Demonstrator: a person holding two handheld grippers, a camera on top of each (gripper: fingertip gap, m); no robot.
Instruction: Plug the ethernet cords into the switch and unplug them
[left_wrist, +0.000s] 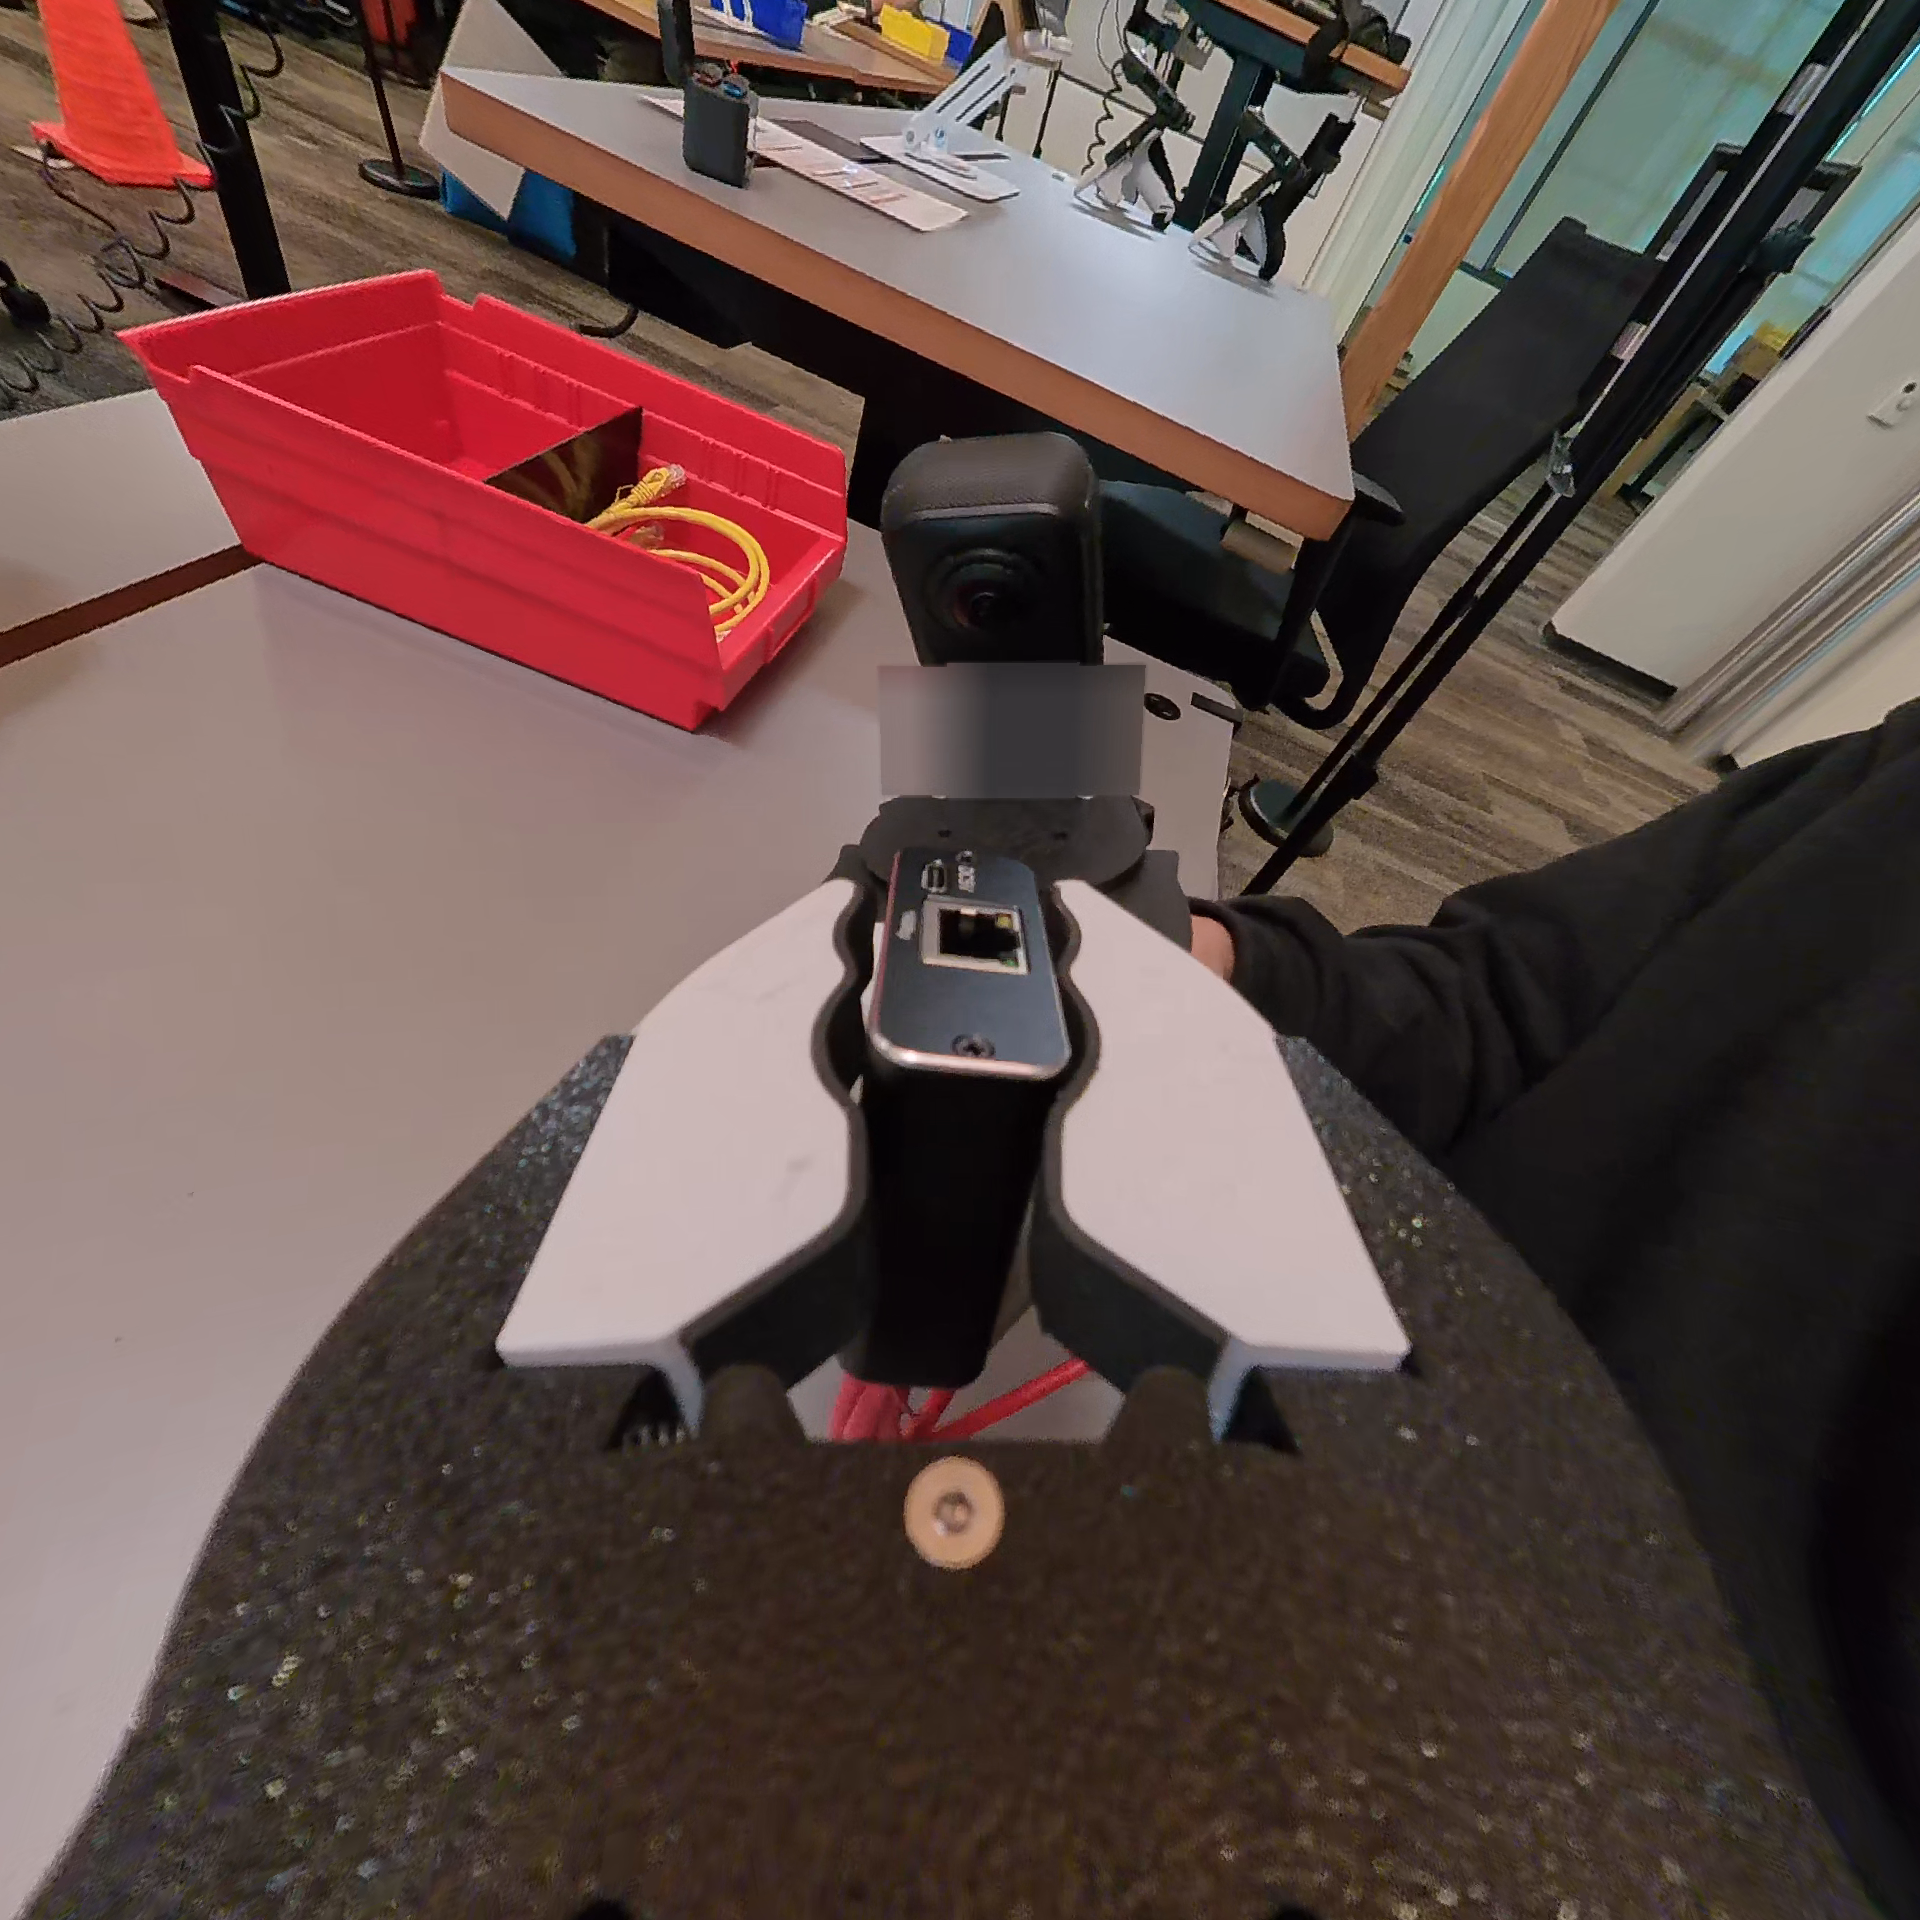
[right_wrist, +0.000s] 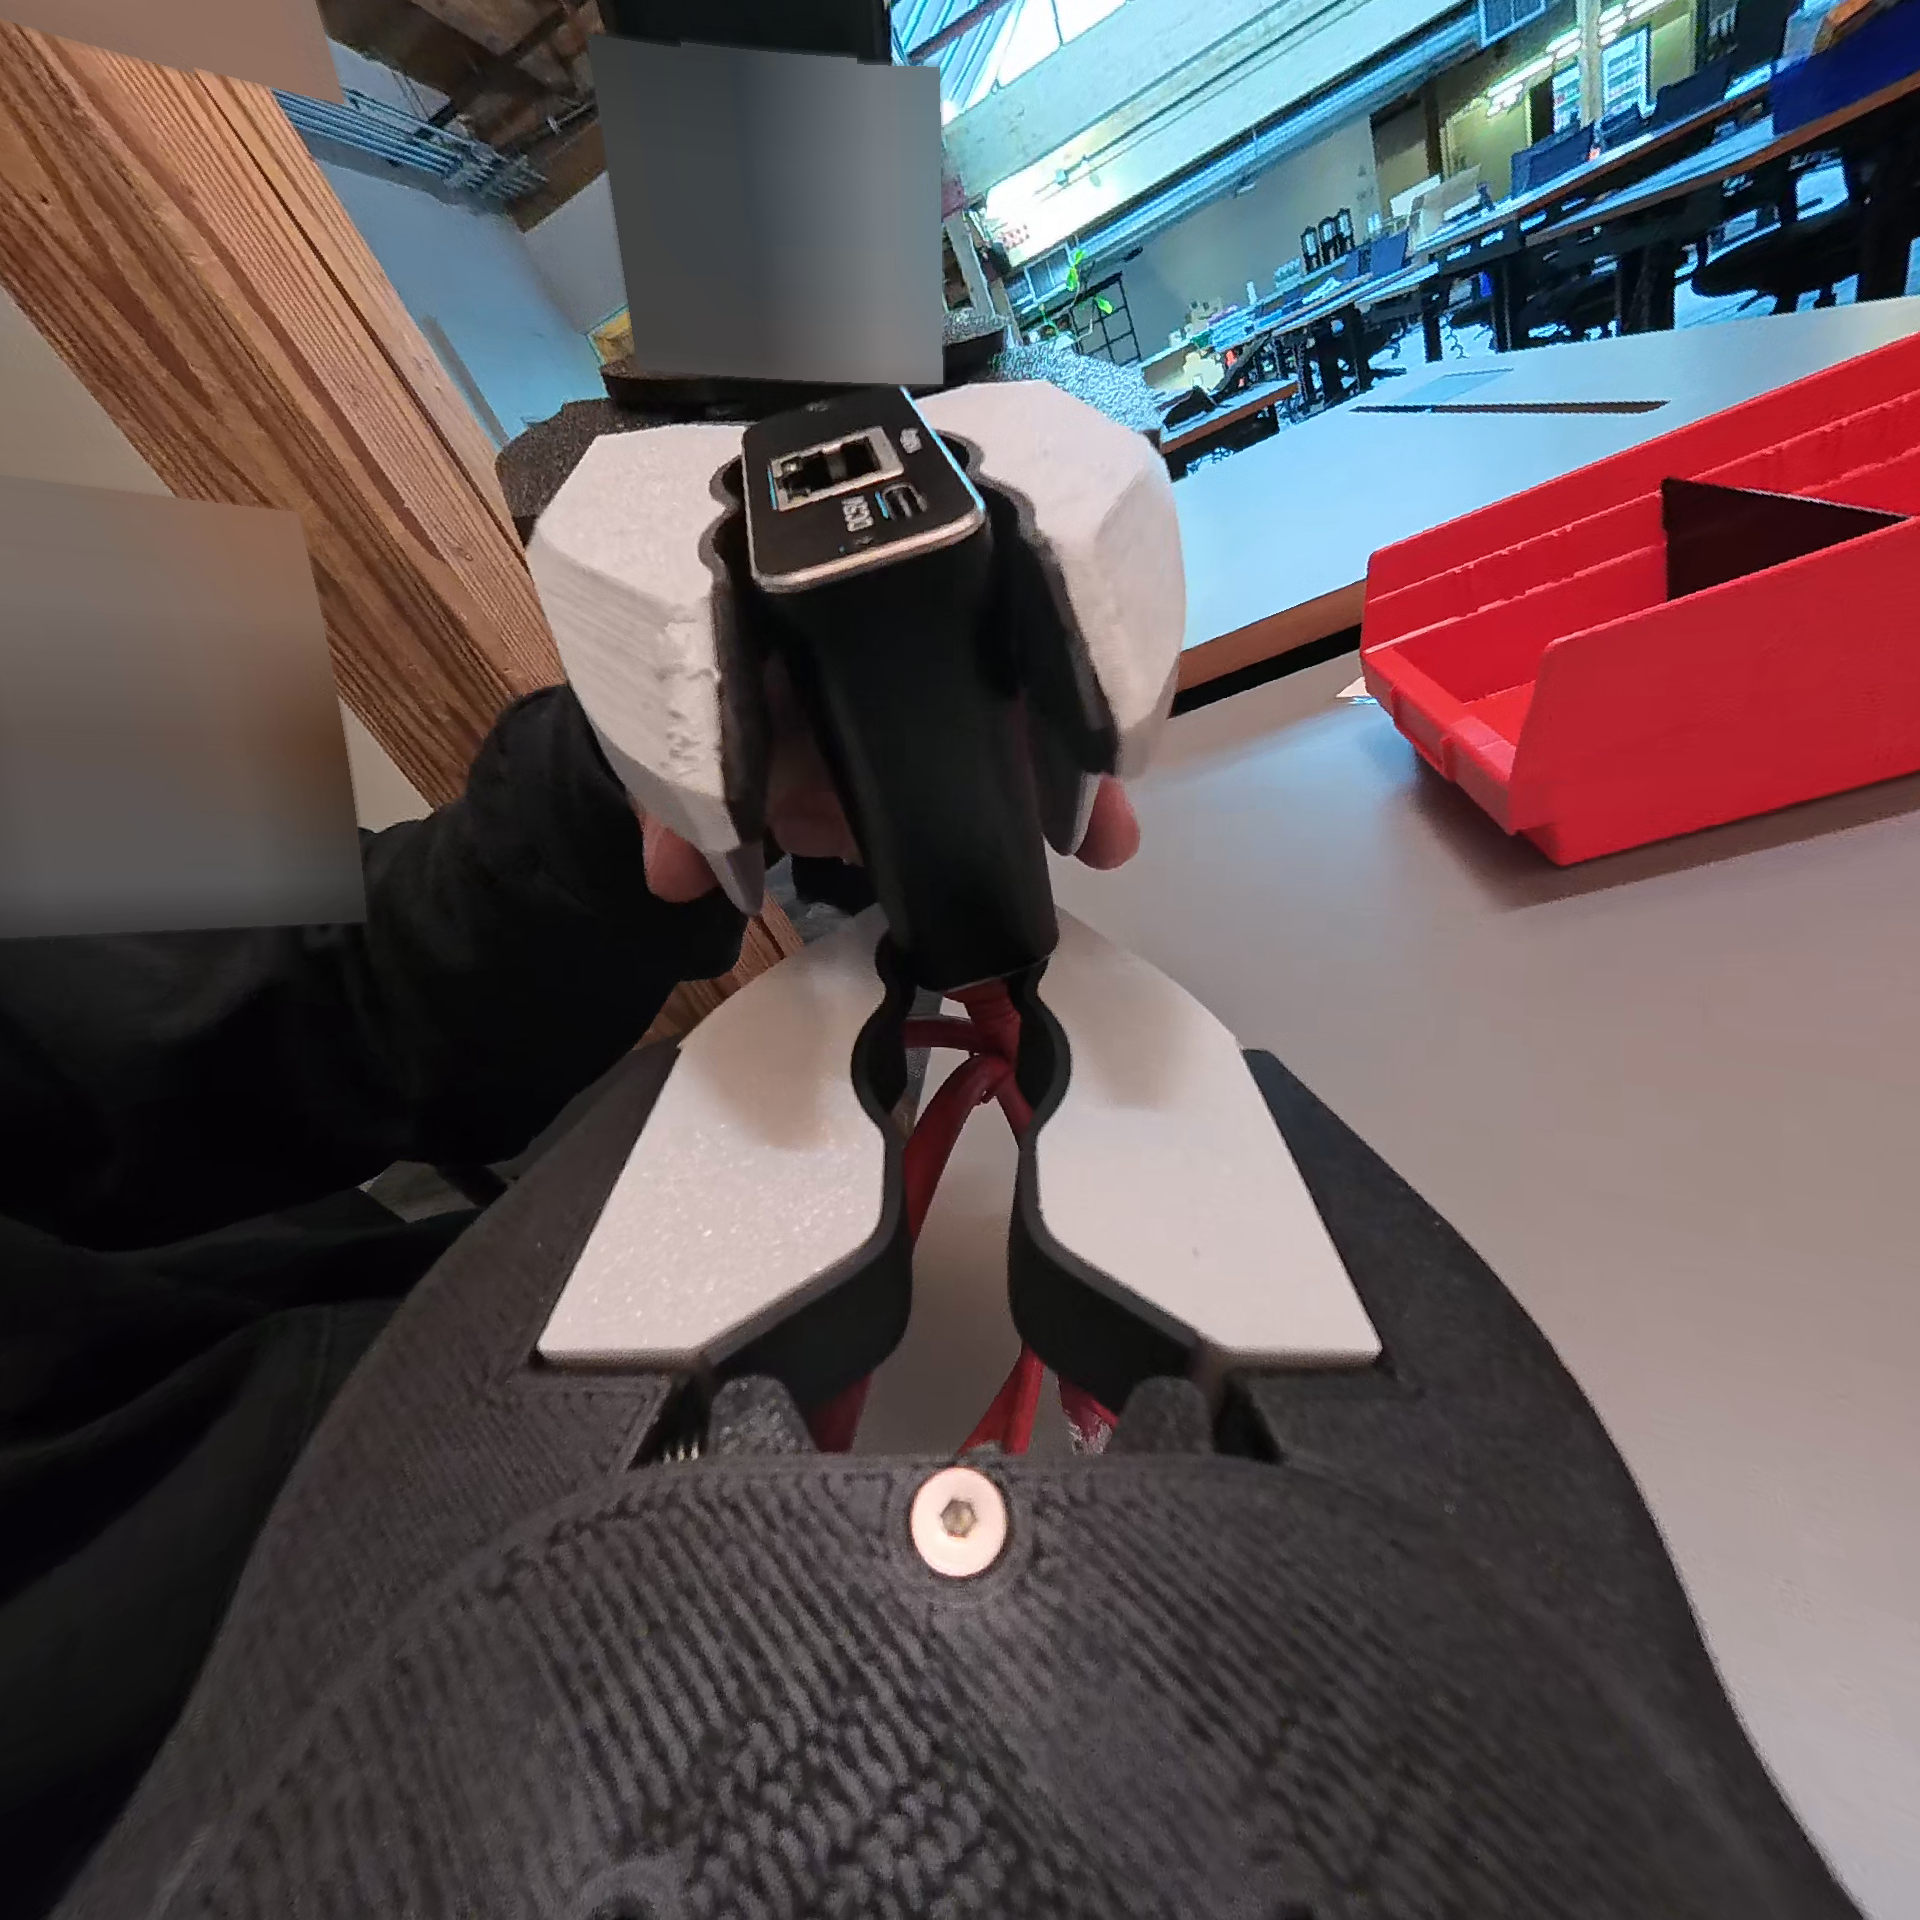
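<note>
The black switch (left_wrist: 951, 1174) is held up above the grey table (left_wrist: 364, 935), and the end face with an ethernet port (left_wrist: 977, 938) is turned toward the left wrist view. My left gripper (left_wrist: 966, 909) is shut on the switch's sides. In the right wrist view, my right gripper (right_wrist: 966, 977) is shut around the lower end of the switch (right_wrist: 914, 748). The left gripper's white fingers (right_wrist: 623, 623) clamp it higher up. Red ethernet cords (right_wrist: 935, 1153) hang from the switch's lower end between the right fingers. They also show in the left wrist view (left_wrist: 935, 1403).
A red bin (left_wrist: 343, 499) stands on the table at the far left and holds coiled yellow ethernet cords (left_wrist: 717, 561) behind a black divider. The bin also shows in the right wrist view (right_wrist: 1662, 727). A person's black sleeve (left_wrist: 1662, 1039) is on the right. Another desk (left_wrist: 1039, 291) stands beyond. My right fingertips sit around 8 cm from my left ones.
</note>
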